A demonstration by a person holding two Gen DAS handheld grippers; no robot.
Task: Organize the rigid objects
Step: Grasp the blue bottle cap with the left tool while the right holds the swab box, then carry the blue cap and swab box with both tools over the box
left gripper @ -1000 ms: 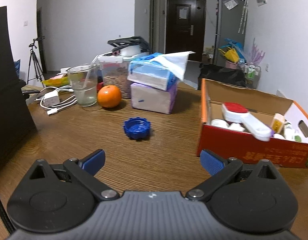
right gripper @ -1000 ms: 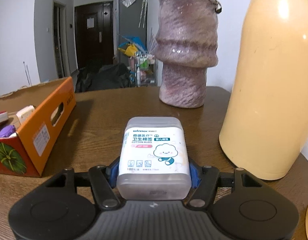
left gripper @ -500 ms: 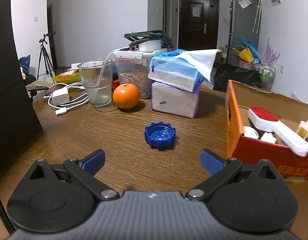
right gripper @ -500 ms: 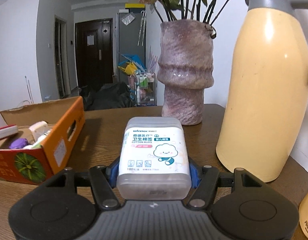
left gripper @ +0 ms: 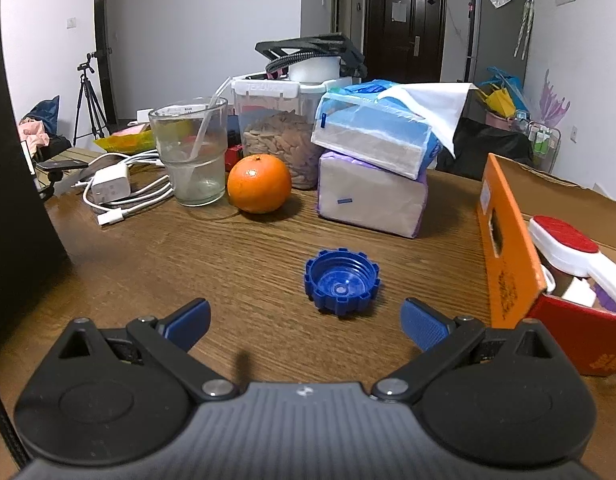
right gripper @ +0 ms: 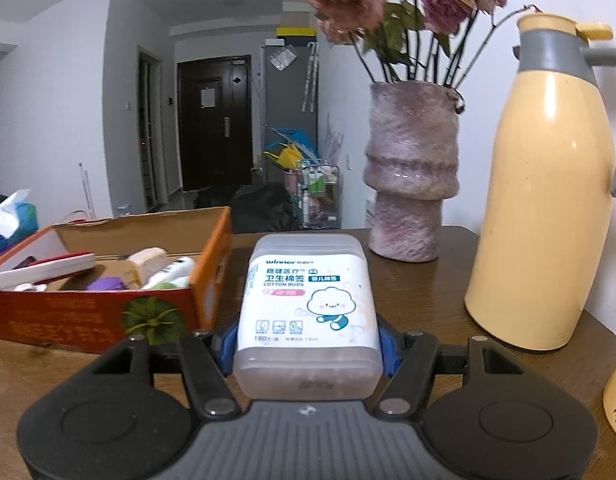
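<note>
Just beyond the left tool [left gripper: 304, 322] (pads spread apart) lies a blue cap [left gripper: 341, 286] on the table [left gripper: 212, 248].

A brown wood-grain table [left gripper: 212, 256] carried everything. Ahead of the left fingers [left gripper: 421, 322], closer to the right-hand one, a blue cap [left gripper: 341, 286] lay open side up. Farther beyond it sat an orange [left gripper: 259, 183], a glass [left gripper: 191, 152] with a straw, a white charger and cables [left gripper: 116, 188], a tub of nuts [left gripper: 274, 132] and two stacked tissue packs [left gripper: 371, 184]. To the right of those fingers stood an orange cardboard box [left gripper: 507, 264]. Past the right-hand gripper's fingers [right gripper: 226, 345] stood a mauve vase [right gripper: 409, 184] and, farther right, a cream flask [right gripper: 547, 216].
</note>
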